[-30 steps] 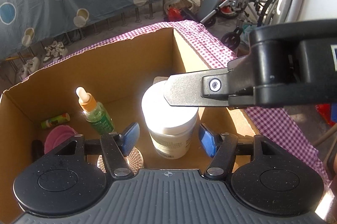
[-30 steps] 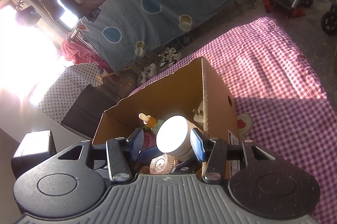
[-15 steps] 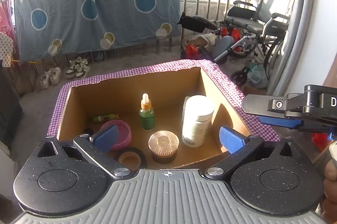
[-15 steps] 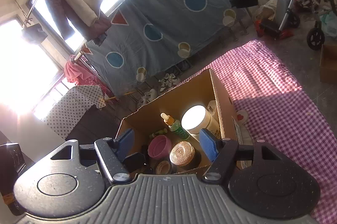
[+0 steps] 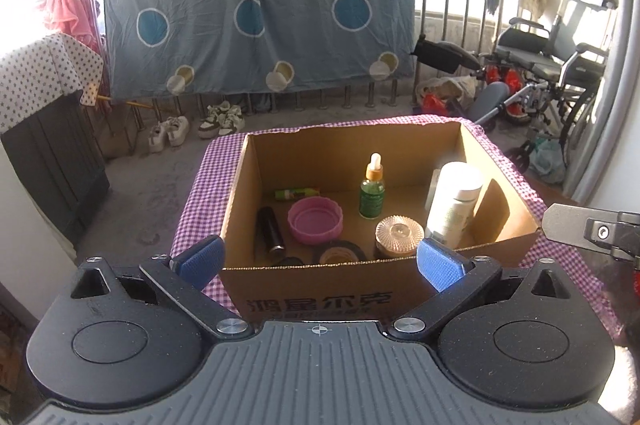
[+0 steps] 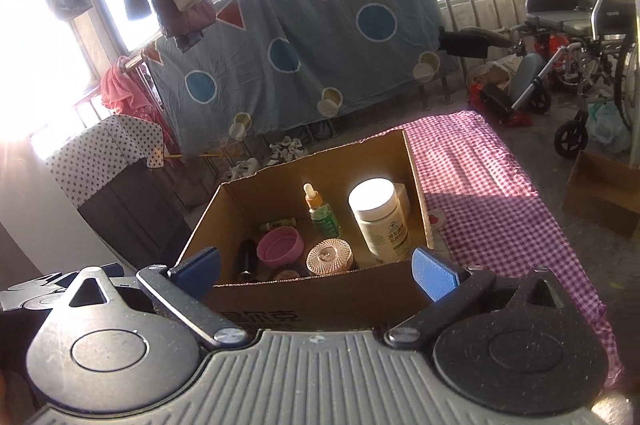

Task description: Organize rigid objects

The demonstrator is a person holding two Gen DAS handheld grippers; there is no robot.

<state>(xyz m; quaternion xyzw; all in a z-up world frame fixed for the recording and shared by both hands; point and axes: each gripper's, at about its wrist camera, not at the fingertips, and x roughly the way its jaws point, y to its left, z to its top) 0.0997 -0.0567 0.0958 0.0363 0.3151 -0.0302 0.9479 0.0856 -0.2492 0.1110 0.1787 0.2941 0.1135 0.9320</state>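
A cardboard box [image 5: 312, 293] [image 6: 280, 305] stands on a pink checked cloth [image 6: 500, 193]. Inside it stand a white jar [image 5: 454, 203] [image 6: 380, 221], a green dropper bottle [image 5: 372, 191] [image 6: 322, 213] and a pink glass lid jar [image 5: 399, 235] [image 6: 330, 257]. A pink cap [image 5: 316, 219] [image 6: 279, 247], a black tube [image 5: 270, 235], a tape roll [image 5: 339, 254] and a small green stick [image 5: 296, 193] lie there too. My left gripper [image 5: 320, 263] is open and empty, in front of the box. My right gripper [image 6: 314, 273] is open and empty, in front of the box.
A blue patterned sheet [image 5: 256, 13] hangs on a railing behind. A wheelchair [image 5: 560, 65] stands at the right. A dark cabinet with a starred cover [image 5: 44, 145] stands at the left. Another cardboard box [image 6: 600, 193] sits on the floor at the right.
Both grippers have opened wide and pulled back and up from the box. The white jar, earlier between the jaws, now stands free inside the box.
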